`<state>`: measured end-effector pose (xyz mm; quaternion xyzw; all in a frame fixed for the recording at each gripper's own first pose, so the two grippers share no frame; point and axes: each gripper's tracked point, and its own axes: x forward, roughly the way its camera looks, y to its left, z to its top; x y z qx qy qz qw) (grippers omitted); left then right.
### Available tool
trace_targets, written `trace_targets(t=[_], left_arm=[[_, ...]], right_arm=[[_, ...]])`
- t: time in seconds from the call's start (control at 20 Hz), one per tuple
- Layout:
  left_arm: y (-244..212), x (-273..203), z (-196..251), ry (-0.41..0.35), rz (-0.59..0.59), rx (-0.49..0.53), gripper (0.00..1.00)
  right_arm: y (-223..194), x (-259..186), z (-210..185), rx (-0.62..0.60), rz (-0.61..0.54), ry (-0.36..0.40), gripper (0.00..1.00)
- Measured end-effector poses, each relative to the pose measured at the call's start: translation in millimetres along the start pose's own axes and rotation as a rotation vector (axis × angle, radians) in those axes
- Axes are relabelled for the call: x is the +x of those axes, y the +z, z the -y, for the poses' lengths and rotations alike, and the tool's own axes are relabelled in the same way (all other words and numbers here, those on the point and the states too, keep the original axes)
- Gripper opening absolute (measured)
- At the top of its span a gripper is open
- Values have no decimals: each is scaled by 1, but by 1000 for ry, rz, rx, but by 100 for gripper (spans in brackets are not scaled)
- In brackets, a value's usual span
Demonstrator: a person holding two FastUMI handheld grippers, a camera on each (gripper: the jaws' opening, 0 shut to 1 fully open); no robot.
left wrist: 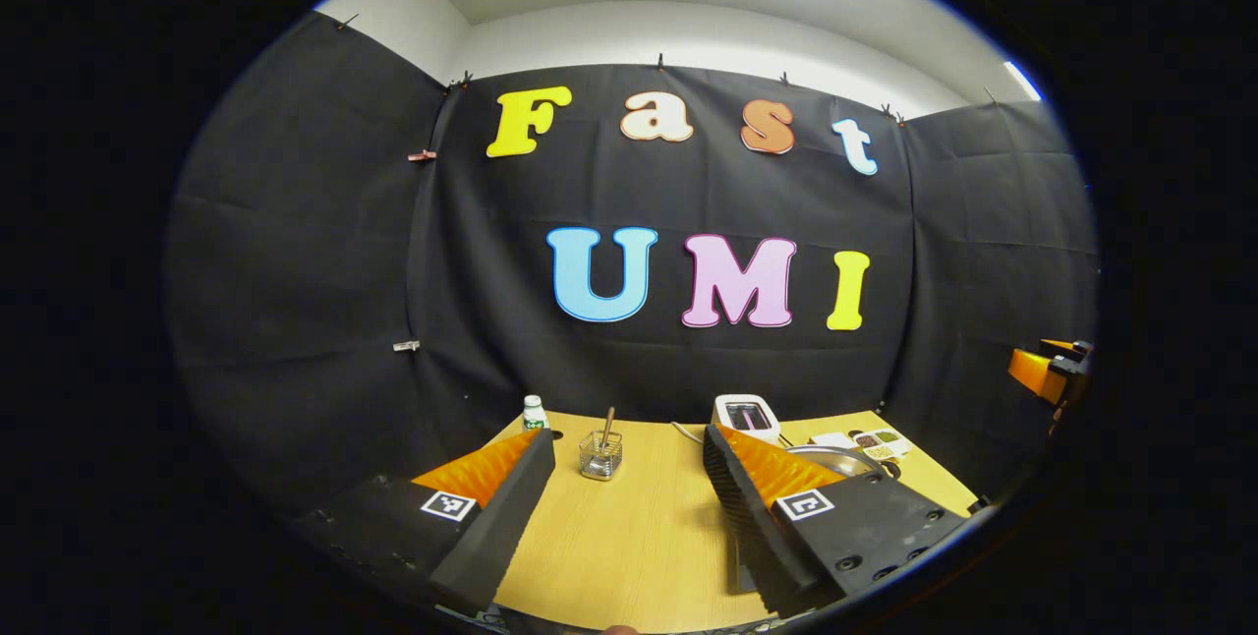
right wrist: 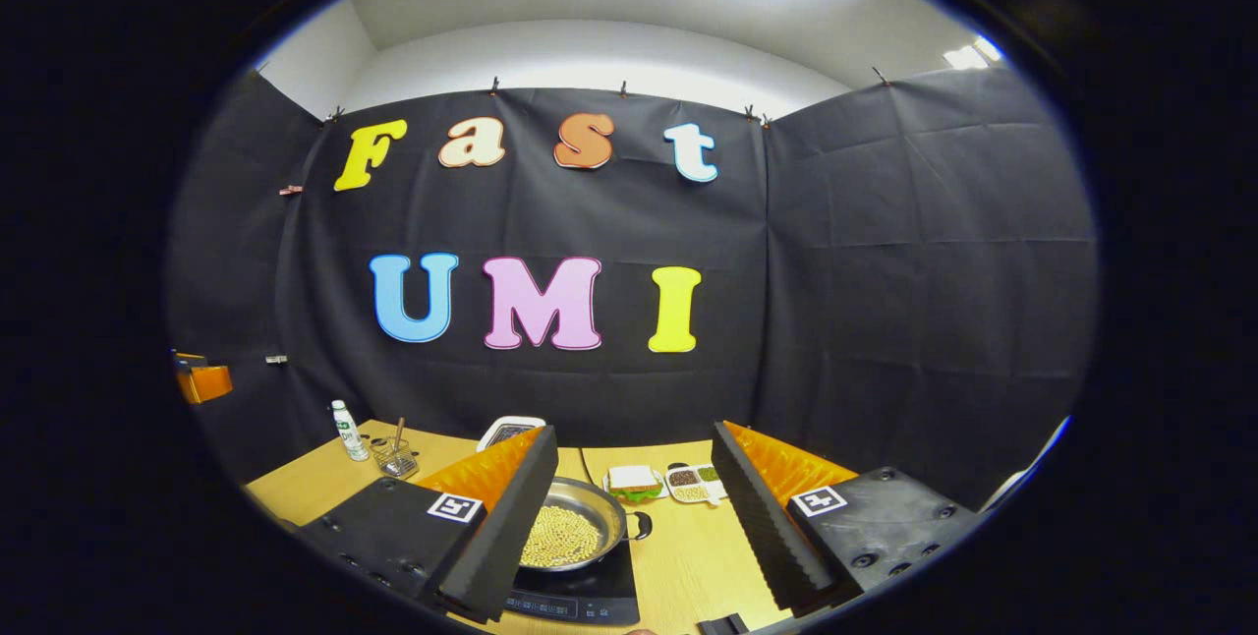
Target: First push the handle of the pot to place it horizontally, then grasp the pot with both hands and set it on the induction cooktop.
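Observation:
A steel pot holding yellowish beans rests on the black induction cooktop at the table's near side in the right gripper view. One small dark side handle points right; my left finger hides the pot's left part. My right gripper hovers above and in front of it, open, nothing between its fingers. In the left gripper view, the pot's rim peeks out behind the right finger. My left gripper is open over the wooden table, also holding nothing.
At the back of the table stand a small white bottle, a clear holder with a stick and a white appliance. A sandwich-like item and small dishes of grains lie behind the pot. The other gripper shows at far right.

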<state>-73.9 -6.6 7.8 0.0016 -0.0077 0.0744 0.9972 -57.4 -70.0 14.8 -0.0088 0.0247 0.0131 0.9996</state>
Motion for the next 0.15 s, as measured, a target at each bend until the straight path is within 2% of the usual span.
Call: trace_targets(t=[0.05,0.15], left_arm=[[-1,1,-1,0,0,4,93],[-1,4,-2,-5,3,9,95]], right_arm=[[-1,0,0,0,-4,-1,98],[-5,1,-1,7,-17,-2,98]])
